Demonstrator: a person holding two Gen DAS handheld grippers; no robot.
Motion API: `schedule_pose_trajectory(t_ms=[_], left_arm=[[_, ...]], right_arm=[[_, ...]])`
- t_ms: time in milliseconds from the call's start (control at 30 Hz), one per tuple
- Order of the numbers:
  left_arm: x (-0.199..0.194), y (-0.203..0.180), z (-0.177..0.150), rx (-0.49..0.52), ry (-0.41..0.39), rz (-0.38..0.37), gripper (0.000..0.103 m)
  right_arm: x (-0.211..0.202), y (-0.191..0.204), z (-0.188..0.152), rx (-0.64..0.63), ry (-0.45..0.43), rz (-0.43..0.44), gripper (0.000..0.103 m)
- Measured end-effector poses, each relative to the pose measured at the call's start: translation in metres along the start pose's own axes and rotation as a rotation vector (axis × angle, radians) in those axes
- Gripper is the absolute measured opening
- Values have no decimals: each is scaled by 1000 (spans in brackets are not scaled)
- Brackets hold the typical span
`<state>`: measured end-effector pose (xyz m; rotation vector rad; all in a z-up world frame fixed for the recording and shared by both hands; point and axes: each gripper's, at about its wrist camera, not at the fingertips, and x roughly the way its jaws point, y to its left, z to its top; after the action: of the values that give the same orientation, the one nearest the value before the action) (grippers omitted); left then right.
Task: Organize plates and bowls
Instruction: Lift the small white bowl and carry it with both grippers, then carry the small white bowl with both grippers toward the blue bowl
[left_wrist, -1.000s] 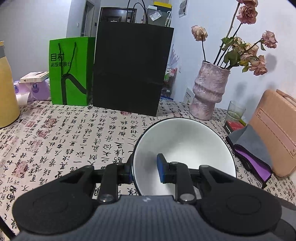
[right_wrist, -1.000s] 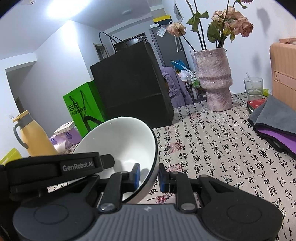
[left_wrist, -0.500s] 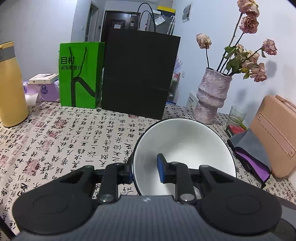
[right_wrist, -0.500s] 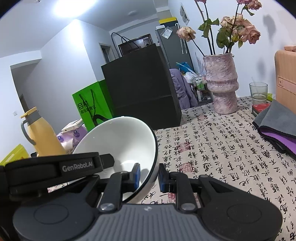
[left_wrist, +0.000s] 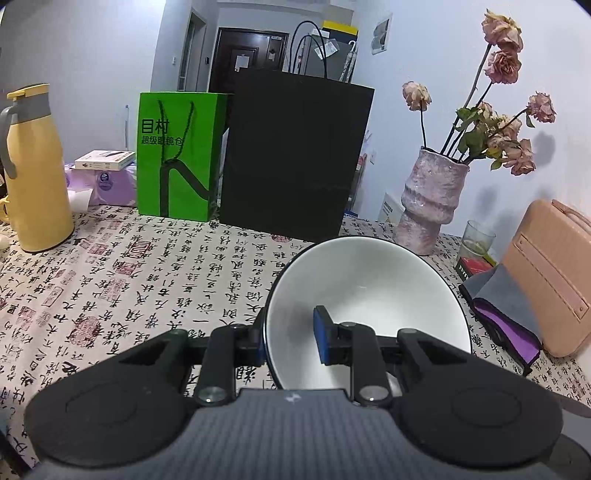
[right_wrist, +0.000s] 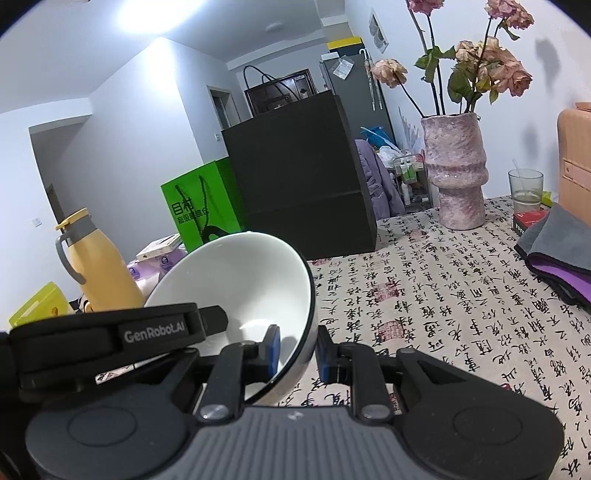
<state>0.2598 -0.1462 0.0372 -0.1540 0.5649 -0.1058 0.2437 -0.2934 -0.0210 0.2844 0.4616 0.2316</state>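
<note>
White bowl (left_wrist: 369, 291) tilted above the table (left_wrist: 110, 295), left tongs (left_wrist: 290, 341) and right tongs (right_wrist: 297, 350) each clamped on its rim, open tablecloth ahead.

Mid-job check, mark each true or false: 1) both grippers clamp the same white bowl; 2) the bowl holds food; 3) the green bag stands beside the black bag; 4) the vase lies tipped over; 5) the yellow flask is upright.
1) True. The left gripper and the right gripper each have their jaws closed over the rim of the white bowl, one pad inside, one outside.
2) False. The bowl is empty.
3) True. The green bag stands right next to the black bag.
4) False. The vase stands upright with dried roses in it.
5) True. The yellow flask stands upright on the tablecloth.
</note>
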Motion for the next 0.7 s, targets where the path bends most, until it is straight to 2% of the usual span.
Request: schedule_pose_trajectory(t_ms=[700], left_arm=[[-34,23,-2,-12,-40,16,24]], right_arm=[[-17,30,-7,-26,-15,25,20]])
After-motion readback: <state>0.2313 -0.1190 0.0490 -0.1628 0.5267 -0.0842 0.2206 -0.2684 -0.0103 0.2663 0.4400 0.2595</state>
